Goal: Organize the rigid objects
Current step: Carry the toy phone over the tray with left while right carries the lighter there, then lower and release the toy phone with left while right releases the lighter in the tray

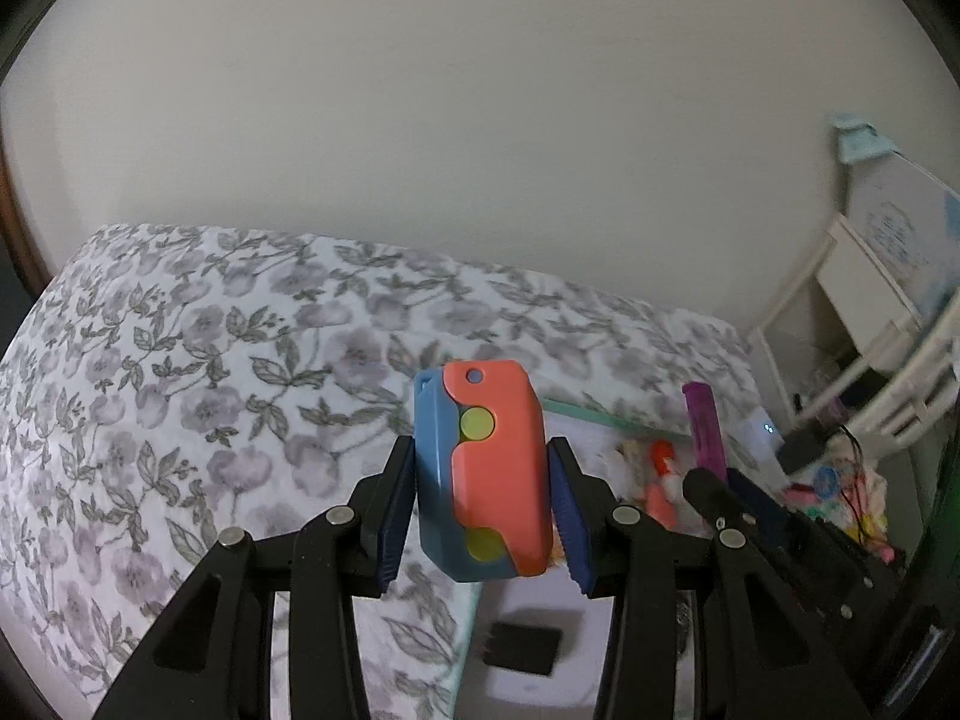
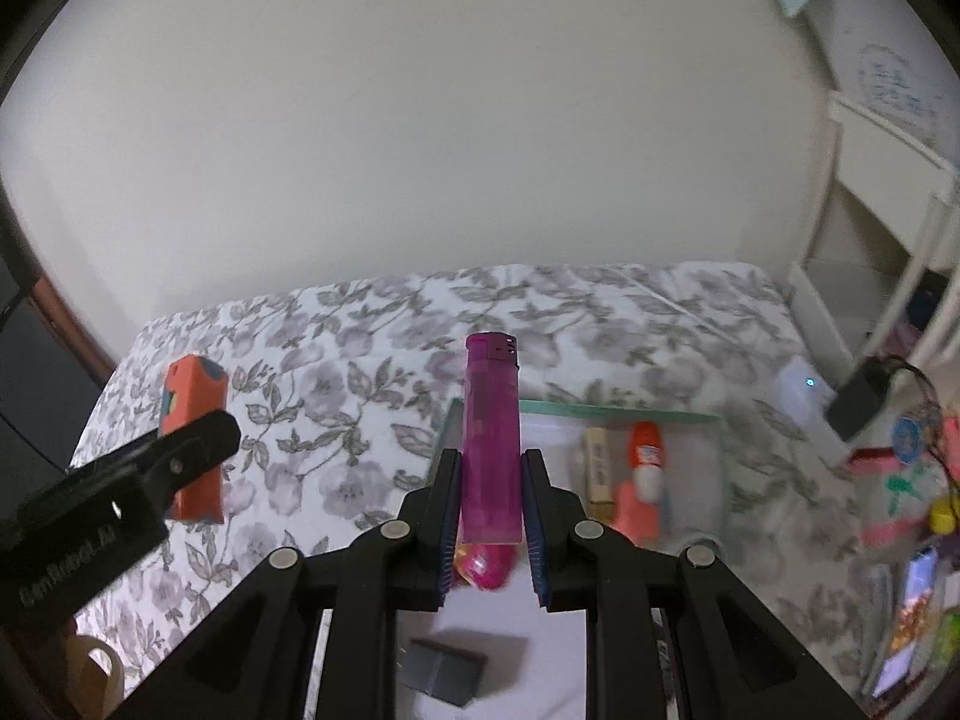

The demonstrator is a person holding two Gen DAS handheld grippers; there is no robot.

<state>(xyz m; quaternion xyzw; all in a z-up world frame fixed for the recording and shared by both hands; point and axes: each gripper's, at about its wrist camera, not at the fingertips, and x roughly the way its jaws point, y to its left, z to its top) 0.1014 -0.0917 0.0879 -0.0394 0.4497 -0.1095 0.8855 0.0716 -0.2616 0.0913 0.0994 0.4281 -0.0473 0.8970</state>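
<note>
My left gripper is clamped on the orange-and-blue toy block at frame centre; my right gripper pinches the purple lighter upright. I'd lower each slowly into the tray at lower right, releasing only once seated.

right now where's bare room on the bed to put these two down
Bare floral bedspread lies between the wall and the tray, and left of the tray. The tray holds an eraser and orange bottle; bare tray floor near the black block. Clutter crowds the right edge.
</note>
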